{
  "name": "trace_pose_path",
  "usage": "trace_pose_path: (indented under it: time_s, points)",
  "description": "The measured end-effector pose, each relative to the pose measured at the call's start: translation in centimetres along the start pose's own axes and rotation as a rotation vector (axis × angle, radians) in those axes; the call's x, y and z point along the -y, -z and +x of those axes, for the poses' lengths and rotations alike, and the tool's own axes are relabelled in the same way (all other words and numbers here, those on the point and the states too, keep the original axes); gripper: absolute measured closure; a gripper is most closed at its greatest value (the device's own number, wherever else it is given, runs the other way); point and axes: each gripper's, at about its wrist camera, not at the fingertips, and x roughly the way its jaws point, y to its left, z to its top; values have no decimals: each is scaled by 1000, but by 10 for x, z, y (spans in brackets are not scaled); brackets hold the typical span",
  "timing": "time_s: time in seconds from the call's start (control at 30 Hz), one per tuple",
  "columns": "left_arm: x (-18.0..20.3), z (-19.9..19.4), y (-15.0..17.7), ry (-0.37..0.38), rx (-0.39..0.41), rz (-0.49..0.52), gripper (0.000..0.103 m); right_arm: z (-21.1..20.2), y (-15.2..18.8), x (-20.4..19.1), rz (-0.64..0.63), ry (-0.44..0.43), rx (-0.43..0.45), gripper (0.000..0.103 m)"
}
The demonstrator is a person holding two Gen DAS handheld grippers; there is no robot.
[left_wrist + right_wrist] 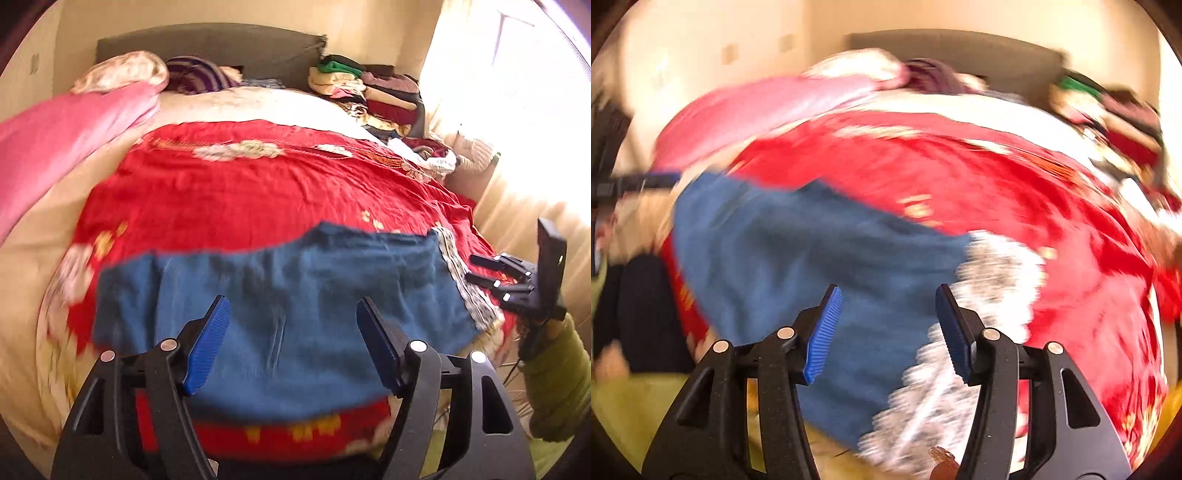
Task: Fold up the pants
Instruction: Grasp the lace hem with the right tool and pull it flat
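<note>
Pants (288, 295) lie on the red bedspread (258, 184) — both hand-held grippers (293, 343) (888, 332) spread, clothes pile (369, 88) beyond.

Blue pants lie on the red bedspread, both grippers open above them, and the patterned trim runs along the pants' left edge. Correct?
Not quite. In the left wrist view the patterned trim runs along the right edge of the blue pants, not the left. The pants do lie on the red bedspread, with left gripper and right gripper open.
</note>
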Motion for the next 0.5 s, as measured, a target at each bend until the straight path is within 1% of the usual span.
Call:
trace_pose_path:
  time_s: [0.03, 0.13, 0.23, 0.27, 0.4, 0.5]
  points:
    - [1, 11, -9, 5, -5, 6, 33, 1, -4, 15, 48, 18, 5, 55]
    - [2, 56, -39, 27, -50, 7, 33, 7, -12, 41, 108, 66, 8, 55]
    - [6, 96, -55, 59, -103, 8, 33, 17, -17, 64, 177, 83, -7, 55]
    - [7, 113, -61, 82, -128, 9, 33, 20, -16, 69, 197, 84, -11, 55]
    - [14, 160, -68, 141, -199, -15, 33, 36, -10, 95, 268, 76, -56, 55]
    - [16, 180, -65, 151, -215, -11, 33, 48, -8, 105, 297, 48, -84, 55]
